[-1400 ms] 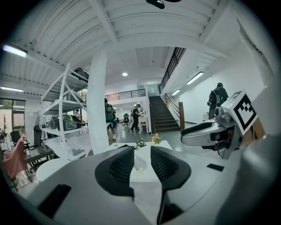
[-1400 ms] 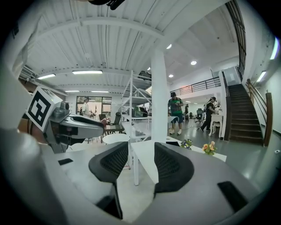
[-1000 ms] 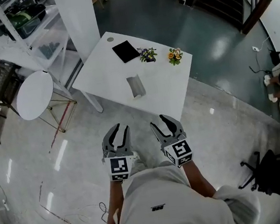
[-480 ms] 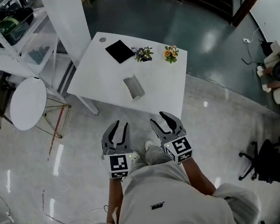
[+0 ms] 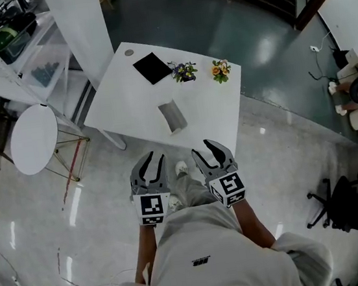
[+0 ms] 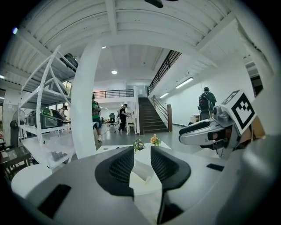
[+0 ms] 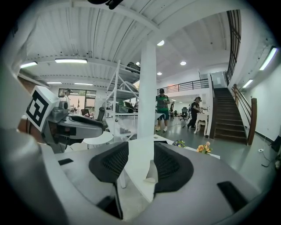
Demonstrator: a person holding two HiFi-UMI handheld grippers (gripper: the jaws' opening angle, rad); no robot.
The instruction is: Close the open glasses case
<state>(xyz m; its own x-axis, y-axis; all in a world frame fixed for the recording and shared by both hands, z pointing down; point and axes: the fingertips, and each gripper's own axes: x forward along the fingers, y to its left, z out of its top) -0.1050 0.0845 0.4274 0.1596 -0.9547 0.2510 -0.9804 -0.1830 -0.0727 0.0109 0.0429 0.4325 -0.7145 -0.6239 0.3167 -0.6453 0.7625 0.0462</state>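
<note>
- One glasses case [image 5: 173, 115] is seen in the upper middle of the head view. It is lying open on the white worktop [image 5: 208, 112], and it is grey, long and smooth.
- Above it in the frame, one purple flower bunch [image 5: 184, 71], one orange flower bunch [image 5: 221, 70] and one flat black square [image 5: 153, 67] are counted.
- Two claws are held lower down, over the shiny floor [image 5: 99, 234]. The left claw [image 5: 151, 162] and the right claw [image 5: 205, 152] are both spread apart, and nothing is gripped.

White table [image 5: 211, 116], round side table [image 5: 32, 139], glossy floor [image 5: 82, 250]
</note>
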